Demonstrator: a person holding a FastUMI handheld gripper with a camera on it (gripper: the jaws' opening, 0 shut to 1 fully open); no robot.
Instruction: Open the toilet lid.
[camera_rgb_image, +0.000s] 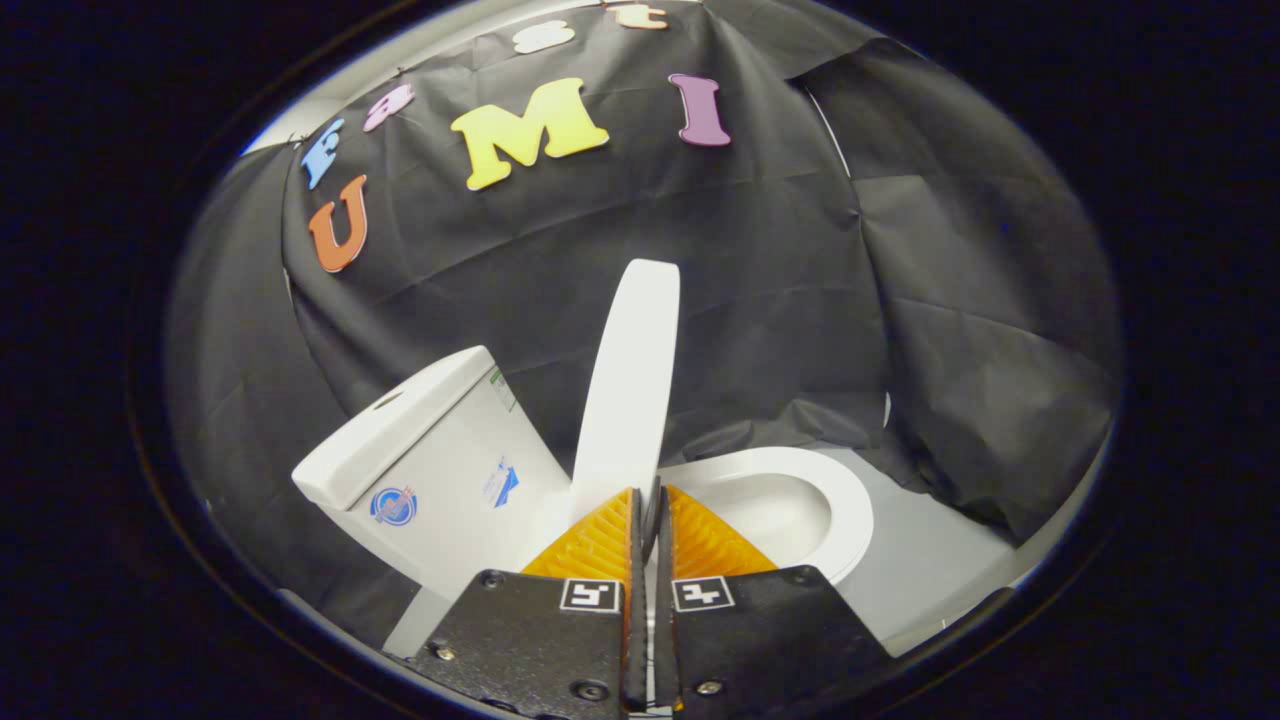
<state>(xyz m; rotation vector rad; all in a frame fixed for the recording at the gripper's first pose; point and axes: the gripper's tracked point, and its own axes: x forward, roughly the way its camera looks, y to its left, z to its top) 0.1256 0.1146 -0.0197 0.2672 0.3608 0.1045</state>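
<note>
The gripper (648, 500) is sitting with its two fingers drawn nearly together, pinching the lower edge of the smooth white plastic toilet lid (630, 390) between them; both pads are pressing on that thin edge, one on each face.

The lid is standing raised, seen almost edge-on, rising straight up from the fingertips and leaning slightly toward the glossy white ceramic cistern (440, 460). The cistern is standing just beside the lid, on the side of the left finger, with its flat white cover tilted in the fisheye view and small stickers showing on its front face.

On the side of the right finger, the white oval toilet seat (850, 520) is lying flat around the rim of the bowl, its hollow interior (770, 510) lying exposed just beyond the fingertips.

The toilet is resting on a pale grey floor (930, 570), which is showing beyond the seat. Creased black cloth (760, 260) is hanging behind everything as the booth's wall, bunching down to the floor near the seat's far edge.
</note>
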